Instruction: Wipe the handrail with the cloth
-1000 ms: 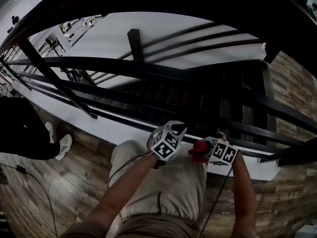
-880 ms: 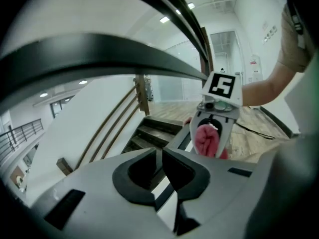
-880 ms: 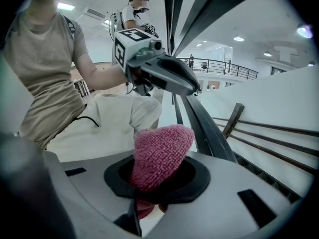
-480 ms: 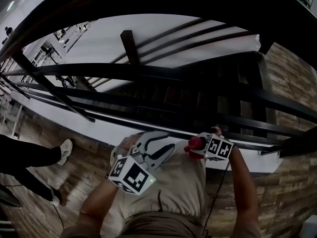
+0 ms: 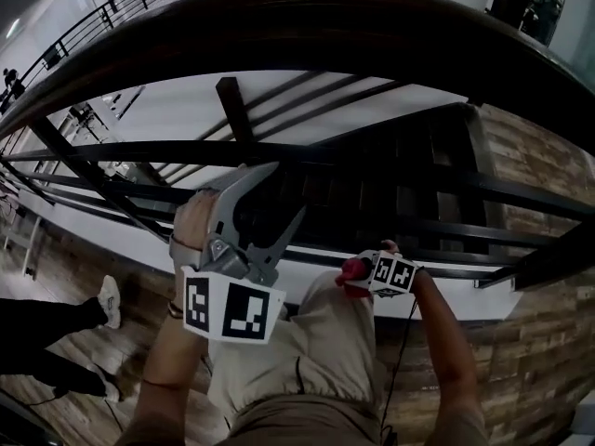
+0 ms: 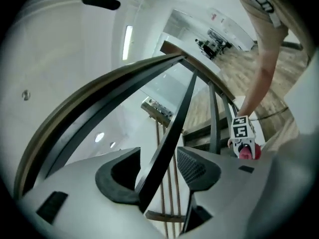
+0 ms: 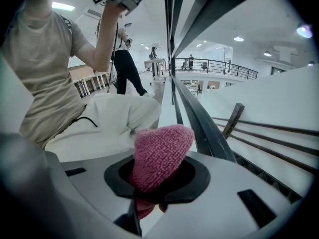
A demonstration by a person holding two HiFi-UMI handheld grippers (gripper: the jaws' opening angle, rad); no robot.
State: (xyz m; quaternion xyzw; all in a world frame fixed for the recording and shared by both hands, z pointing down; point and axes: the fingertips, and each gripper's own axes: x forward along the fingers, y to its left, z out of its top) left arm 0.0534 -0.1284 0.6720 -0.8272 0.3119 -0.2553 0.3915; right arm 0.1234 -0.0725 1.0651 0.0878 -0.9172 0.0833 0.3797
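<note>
My right gripper (image 5: pixel 361 275) clamps the cloth (image 5: pixel 350 268) at lower centre; the handrail (image 5: pixel 325 17) arcs across the top, apparently well apart.

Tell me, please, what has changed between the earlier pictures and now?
The left gripper rose from beside the right gripper up towards the handrail, rolling over. Its fingers have just been opening and grip nothing; a dark bar merely lines up in the gap. The right gripper stayed put, shut on the pink cloth.
</note>
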